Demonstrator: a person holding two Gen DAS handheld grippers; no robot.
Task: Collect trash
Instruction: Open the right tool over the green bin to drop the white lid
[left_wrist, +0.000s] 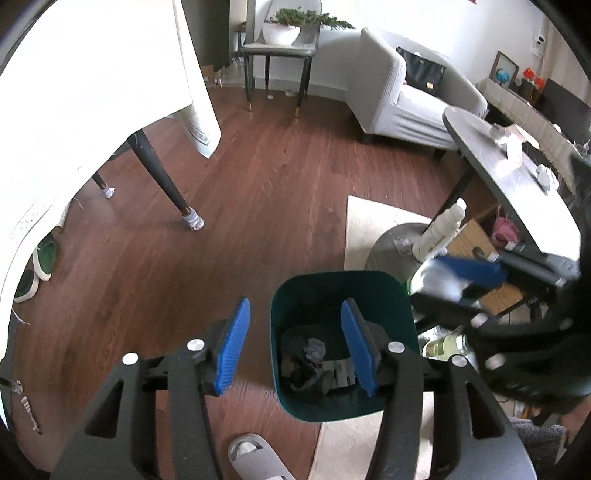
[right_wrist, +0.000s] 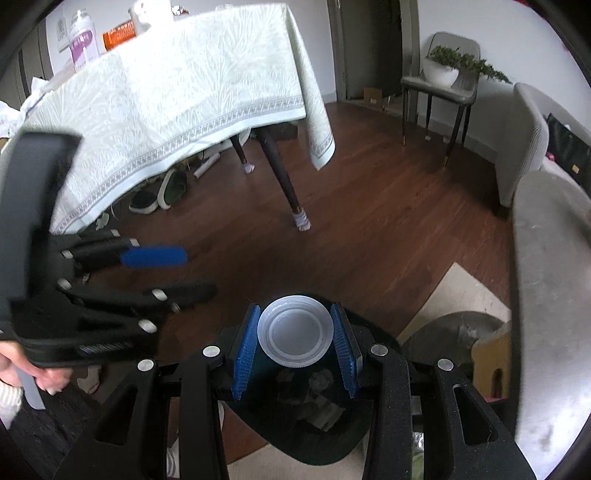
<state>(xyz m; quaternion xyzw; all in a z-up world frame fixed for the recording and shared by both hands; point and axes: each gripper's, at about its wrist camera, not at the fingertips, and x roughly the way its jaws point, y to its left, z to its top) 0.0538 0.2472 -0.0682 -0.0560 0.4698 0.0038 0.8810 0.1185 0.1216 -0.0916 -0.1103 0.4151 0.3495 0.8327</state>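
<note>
A dark green bin (left_wrist: 284, 391) stands on the floor with crumpled paper (left_wrist: 314, 349) and other scraps inside. My left gripper (left_wrist: 295, 314) hangs above the bin's left rim, open, with nothing between its blue pads. My right gripper (right_wrist: 295, 308) is shut on a clear plastic cup (right_wrist: 295, 334) whose bottom faces the camera, right over the bin (right_wrist: 280, 446). In the left wrist view the right gripper (left_wrist: 432, 280) comes in blurred from the right with the cup (left_wrist: 439, 288). In the right wrist view the left gripper (right_wrist: 184, 273) shows at the left, held by a hand.
A cloth-covered table (right_wrist: 177, 96) with black legs (left_wrist: 162, 177) stands to the left, shoes (left_wrist: 40, 258) beneath it. A dark round table (left_wrist: 498, 158), a white bottle (left_wrist: 439, 232) and a glass bottle (left_wrist: 443, 345) crowd the bin's right. A grey slipper (left_wrist: 251, 458) and a pale rug (left_wrist: 373, 221) lie close by.
</note>
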